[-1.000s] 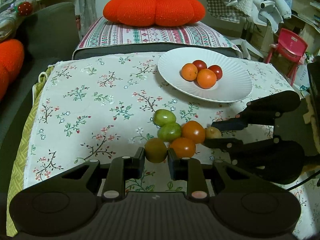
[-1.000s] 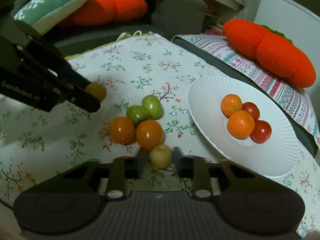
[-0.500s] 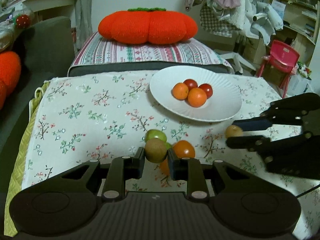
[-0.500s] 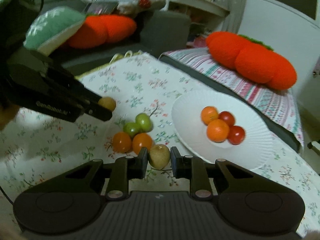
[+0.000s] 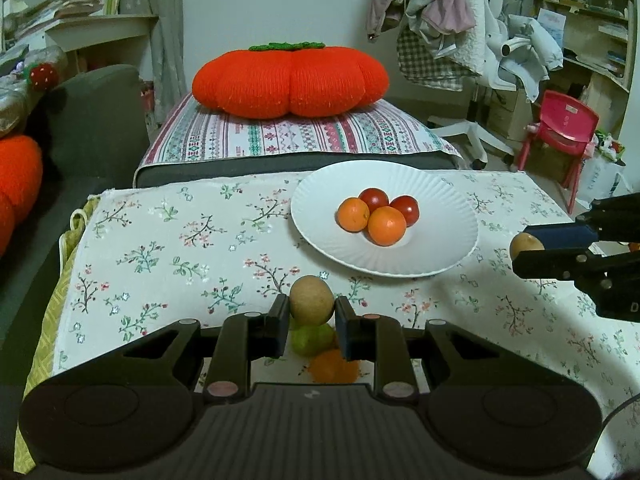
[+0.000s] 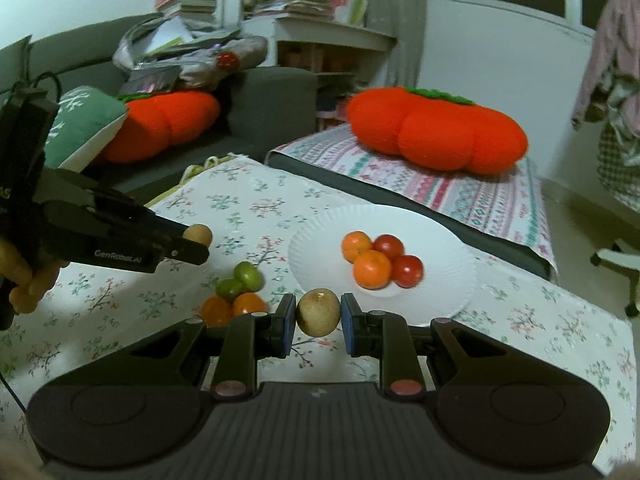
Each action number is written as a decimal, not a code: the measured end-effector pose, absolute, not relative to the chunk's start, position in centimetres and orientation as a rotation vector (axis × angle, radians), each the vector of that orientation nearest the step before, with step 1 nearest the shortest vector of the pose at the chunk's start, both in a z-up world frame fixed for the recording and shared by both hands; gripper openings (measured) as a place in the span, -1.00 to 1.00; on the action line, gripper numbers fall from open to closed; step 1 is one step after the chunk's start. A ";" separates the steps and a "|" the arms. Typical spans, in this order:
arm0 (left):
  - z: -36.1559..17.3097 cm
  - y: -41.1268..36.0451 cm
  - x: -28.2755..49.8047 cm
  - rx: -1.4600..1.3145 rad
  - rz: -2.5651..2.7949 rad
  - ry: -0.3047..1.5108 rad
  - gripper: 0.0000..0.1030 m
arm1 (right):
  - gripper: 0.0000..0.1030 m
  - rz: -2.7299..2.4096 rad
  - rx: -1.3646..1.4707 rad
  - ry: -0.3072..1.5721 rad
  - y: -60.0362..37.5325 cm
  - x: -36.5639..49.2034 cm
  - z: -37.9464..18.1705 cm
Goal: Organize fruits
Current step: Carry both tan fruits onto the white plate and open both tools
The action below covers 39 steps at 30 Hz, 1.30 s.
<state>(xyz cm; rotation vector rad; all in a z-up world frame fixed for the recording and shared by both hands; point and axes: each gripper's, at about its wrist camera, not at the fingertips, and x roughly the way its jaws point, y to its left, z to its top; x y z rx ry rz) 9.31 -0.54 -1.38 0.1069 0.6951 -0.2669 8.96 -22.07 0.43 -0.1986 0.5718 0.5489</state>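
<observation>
My left gripper (image 5: 311, 316) is shut on a brown round fruit (image 5: 311, 305), held above the floral cloth. My right gripper (image 6: 319, 318) is shut on a second brown fruit (image 6: 318, 312), also lifted; it shows at the right of the left wrist view (image 5: 532, 250). A white plate (image 5: 440, 240) holds two oranges and two red tomatoes (image 5: 378, 214). Two green and two orange fruits (image 6: 234, 292) lie in a cluster on the cloth, left of the plate in the right wrist view. The left gripper shows in the right wrist view (image 6: 196, 242) with its fruit.
A floral tablecloth (image 5: 180, 240) covers the low table. A big orange pumpkin cushion (image 5: 290, 80) lies on a striped cushion behind it. A grey sofa (image 5: 96, 120) stands at the left, a red child's chair (image 5: 562, 132) at the far right.
Both grippers have risen from the cloth, each carrying its brown fruit. The fruit cluster now lies lower and nearer in both views.
</observation>
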 end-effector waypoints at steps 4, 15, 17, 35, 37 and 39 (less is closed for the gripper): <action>-1.4 -1.1 9.6 0.131 -0.255 0.682 -1.00 | -0.59 0.518 -0.186 0.589 -22.3 9.4 0.1; -2.1 -3.1 11.6 0.179 -0.267 0.655 -0.99 | -0.59 0.412 -0.152 0.613 -23.8 10.4 -0.7; -2.2 -3.4 12.1 0.179 -0.269 0.644 -0.99 | -0.58 0.388 -0.132 0.619 -24.2 10.8 -0.9; -4.2 -5.4 14.8 0.158 -0.333 0.641 -0.99 | -0.58 0.357 -0.146 0.621 -22.2 13.7 -2.6; -4.5 -5.5 14.9 0.159 -0.335 0.648 -0.99 | -0.59 0.352 -0.156 0.631 -22.0 13.9 -3.0; -4.5 -5.6 15.0 0.169 -0.338 0.641 -0.99 | -0.59 0.349 -0.164 0.640 -21.8 14.0 -3.3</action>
